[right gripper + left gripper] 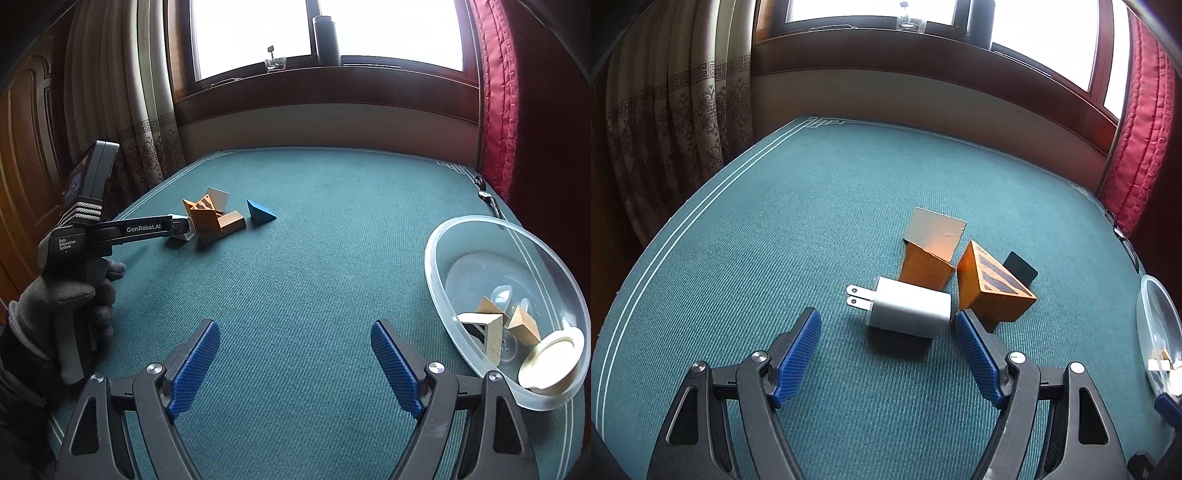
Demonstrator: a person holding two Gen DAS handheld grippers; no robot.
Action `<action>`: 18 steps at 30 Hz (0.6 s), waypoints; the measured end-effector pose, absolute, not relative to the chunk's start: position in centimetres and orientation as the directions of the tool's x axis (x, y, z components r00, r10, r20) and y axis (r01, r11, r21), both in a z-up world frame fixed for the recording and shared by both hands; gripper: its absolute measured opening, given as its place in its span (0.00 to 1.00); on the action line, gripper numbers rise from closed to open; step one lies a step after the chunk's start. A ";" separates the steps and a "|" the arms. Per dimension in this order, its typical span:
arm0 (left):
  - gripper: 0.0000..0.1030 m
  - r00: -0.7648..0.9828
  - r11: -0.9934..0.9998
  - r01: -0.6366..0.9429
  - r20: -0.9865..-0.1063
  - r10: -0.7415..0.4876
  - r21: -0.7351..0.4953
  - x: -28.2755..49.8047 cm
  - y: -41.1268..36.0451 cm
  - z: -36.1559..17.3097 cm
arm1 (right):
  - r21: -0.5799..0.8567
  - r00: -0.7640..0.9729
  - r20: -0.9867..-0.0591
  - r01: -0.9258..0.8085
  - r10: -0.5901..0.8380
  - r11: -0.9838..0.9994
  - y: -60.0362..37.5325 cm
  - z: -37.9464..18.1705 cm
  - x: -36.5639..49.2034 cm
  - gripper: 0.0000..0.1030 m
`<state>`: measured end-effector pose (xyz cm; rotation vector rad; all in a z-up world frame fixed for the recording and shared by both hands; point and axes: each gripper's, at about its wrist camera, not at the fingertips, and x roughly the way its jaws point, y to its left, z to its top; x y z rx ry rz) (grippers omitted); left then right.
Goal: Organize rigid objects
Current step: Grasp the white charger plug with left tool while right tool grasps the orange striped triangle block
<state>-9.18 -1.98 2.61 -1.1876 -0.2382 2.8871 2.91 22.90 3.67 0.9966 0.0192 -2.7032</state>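
1. The left hand-held gripper [886, 325] is released: its blue pads stand wide apart and grasp nothing. The white plastic two-prong charger block [905, 308] lies on its side just ahead of the fingertips, prongs pointing toward the left edge of the green cloth-covered desk [775, 221]. It is not yet between the pads.

2. Risk, collision: the right fingertip sits just beside the orange wooden wedge with dark stripes [991, 286]. If the approach continues on this line, that finger is likely to strike the wedge and scatter the cluster.

3. Risk, crowding: a second plain orange wooden block [925, 267] lies behind the charger, touching or nearly so; which cannot be told. Closing deep could trap both items.

4. Risk, slip: the charger casing looks smooth and rounded. A grasp across its corners, or one bearing on the prongs, may let it rotate out of the pads.

5. The right hand-held gripper [295, 354] is likewise released and empty, hovering over bare cloth near the front edge.

6. The clear plastic round bowl [436, 266] rests at the right front corner and already contains wooden pieces and a cream round lid. Its rim lies just beside the right finger; a sideways sweep could push it toward the desk edge.

7. The blue wooden pyramid block [260, 212] remains on the desk, near the cluster.
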 end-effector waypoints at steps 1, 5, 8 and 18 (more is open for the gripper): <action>0.74 -0.709 -0.988 0.047 -0.702 0.071 -0.147 -9.4 -2.0 2.5 | 0.079 -0.728 -0.643 0.249 -0.240 -0.965 22.8 3.6 2.8 0.84; 0.74 -0.691 -0.985 0.038 -0.717 0.095 -0.168 -10.2 -2.2 2.2 | 0.090 -0.715 -0.653 0.255 -0.251 -0.963 22.4 3.5 2.2 0.84; 0.72 -0.684 -0.984 0.029 -0.722 0.107 -0.173 -10.5 -2.1 2.0 | 0.104 -0.701 -0.664 0.260 -0.262 -0.960 22.0 3.4 1.6 0.84; 0.46 -0.690 -0.975 -0.015 -0.704 0.169 -0.220 -10.3 -2.1 2.0 | 0.129 -0.665 -0.688 0.280 -0.289 -0.951 19.6 3.5 -1.3 0.84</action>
